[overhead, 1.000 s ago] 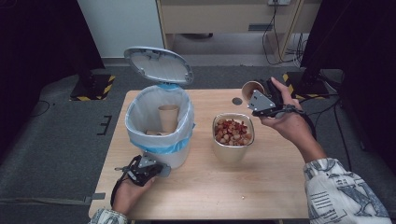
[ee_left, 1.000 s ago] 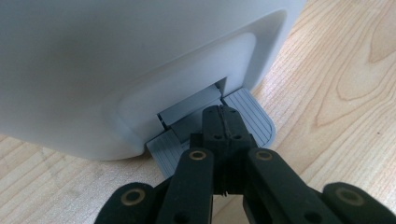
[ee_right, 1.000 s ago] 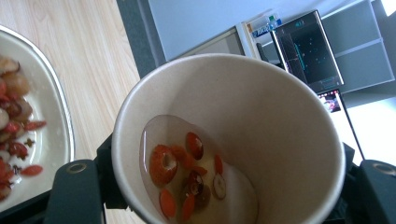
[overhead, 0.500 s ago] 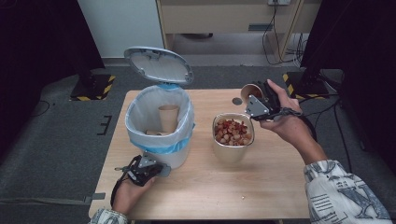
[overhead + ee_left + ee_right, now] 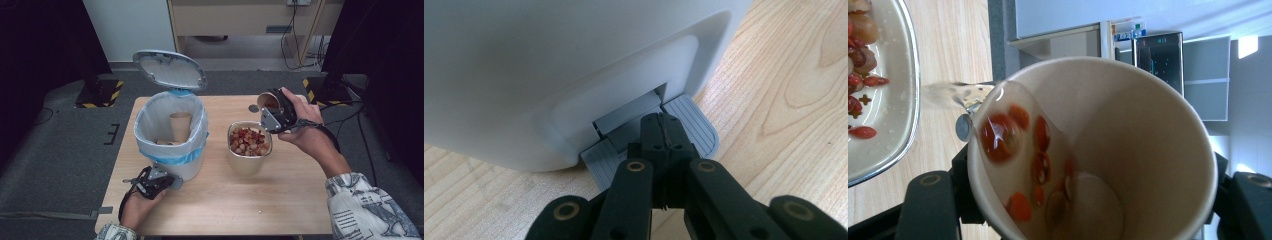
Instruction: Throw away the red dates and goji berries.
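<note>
A white pedal bin (image 5: 170, 135) stands on the table's left with its lid (image 5: 170, 70) up and a paper cup (image 5: 180, 126) inside. My left gripper (image 5: 167, 181) is shut, and its tips (image 5: 663, 122) press on the grey pedal (image 5: 694, 125) at the foot of the bin (image 5: 549, 60). A metal bowl (image 5: 245, 165) of red berries sits in the middle. Just right of and above it, my right gripper (image 5: 272, 112) is shut on a second paper cup (image 5: 267, 100), tipped toward the bowl. That cup (image 5: 1138, 130) holds liquid and red berries (image 5: 1000, 135), and a stream runs from its lip toward the bowl's rim (image 5: 903, 100).
The wooden table (image 5: 300, 200) has bare room at its front and right. A small grey disc (image 5: 253, 108) lies on it behind the bowl. A cabinet and cables stand beyond the far edge, with dark floor on both sides.
My right hand has shifted slightly left and down toward the bowl with the cup tilted over it. The left gripper has stayed on the pedal and the lid stays up.
</note>
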`<act>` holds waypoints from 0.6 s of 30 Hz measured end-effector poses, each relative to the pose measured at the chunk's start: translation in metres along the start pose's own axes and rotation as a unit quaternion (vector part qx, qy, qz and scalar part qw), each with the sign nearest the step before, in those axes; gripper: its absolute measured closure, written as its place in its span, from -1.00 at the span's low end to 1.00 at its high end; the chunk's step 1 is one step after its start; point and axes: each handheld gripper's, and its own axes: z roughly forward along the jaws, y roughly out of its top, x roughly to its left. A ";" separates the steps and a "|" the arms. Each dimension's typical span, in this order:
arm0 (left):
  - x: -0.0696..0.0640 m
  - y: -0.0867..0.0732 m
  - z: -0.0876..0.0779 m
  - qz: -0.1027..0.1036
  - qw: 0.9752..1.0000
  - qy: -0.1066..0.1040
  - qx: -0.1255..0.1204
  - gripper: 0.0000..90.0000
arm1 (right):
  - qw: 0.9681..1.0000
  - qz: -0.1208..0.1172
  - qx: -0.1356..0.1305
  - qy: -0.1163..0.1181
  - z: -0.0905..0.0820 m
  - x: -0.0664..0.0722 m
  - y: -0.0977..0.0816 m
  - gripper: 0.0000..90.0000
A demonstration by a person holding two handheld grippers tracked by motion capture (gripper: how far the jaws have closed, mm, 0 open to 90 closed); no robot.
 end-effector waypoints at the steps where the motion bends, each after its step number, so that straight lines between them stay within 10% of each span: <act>1: 0.000 0.000 0.000 0.000 1.000 0.000 0.000 1.00 | 1.000 -0.007 0.001 -0.001 0.000 0.000 0.001 -0.38; 18: 0.000 0.000 0.000 -0.001 1.000 -0.001 -0.001 1.00 | 0.998 -0.060 0.017 -0.014 0.001 0.000 0.006 -0.38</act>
